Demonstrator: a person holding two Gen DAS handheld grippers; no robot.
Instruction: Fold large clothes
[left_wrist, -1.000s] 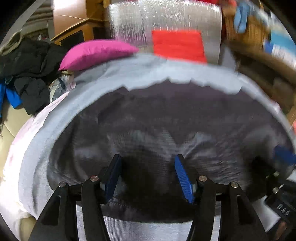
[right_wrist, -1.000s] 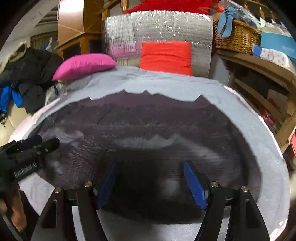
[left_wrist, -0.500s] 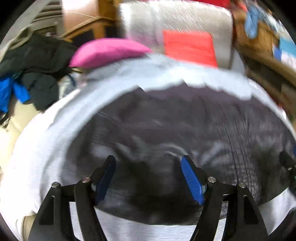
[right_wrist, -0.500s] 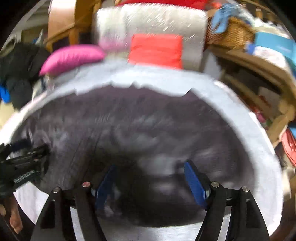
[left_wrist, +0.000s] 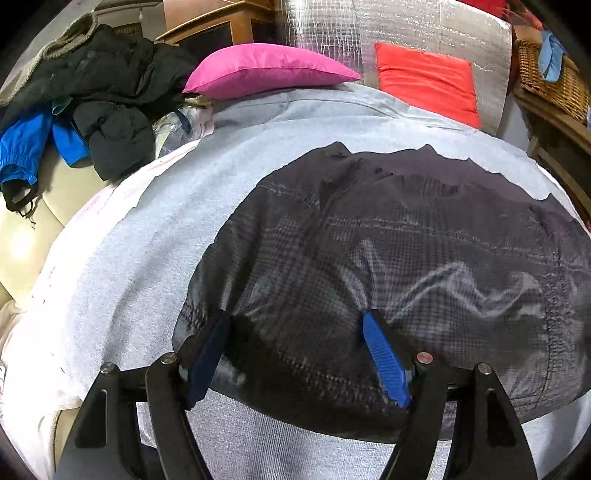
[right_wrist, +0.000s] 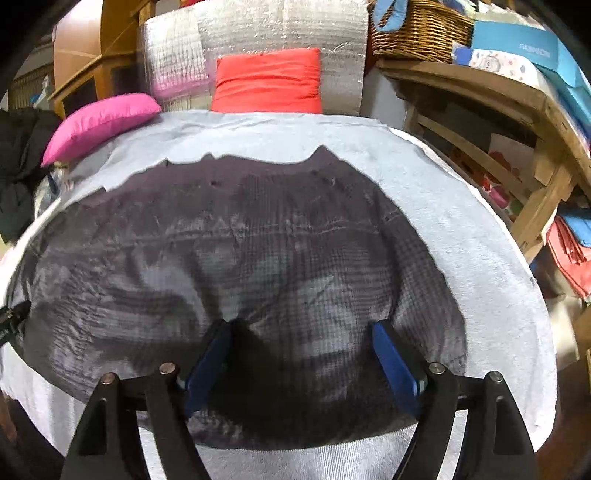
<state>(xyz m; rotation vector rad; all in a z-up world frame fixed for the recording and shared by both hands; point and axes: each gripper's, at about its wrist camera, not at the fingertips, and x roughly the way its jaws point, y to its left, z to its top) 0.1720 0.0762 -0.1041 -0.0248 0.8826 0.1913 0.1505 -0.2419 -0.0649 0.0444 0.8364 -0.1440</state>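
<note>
Both tongs, left (left_wrist: 295, 354) and right (right_wrist: 301, 360), hover spread and empty over the near edge of the dark checked garment (left_wrist: 406, 258), the right one widening, which lies flat on the grey sheet (left_wrist: 140, 258), likely released between folds, while pink cushion (left_wrist: 266, 70), red cushion (right_wrist: 267, 79) and heaped jackets (left_wrist: 103, 85) crowd the far corners.

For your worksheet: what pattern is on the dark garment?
A fine check on the dark garment, clearest in the left wrist view.

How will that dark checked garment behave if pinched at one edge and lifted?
The dark checked garment is probably floppy: it lies flat and wrinkled on the grey sheet. Likely light and thin, since creases show through. Its sheen hints it may slip between pads.
</note>
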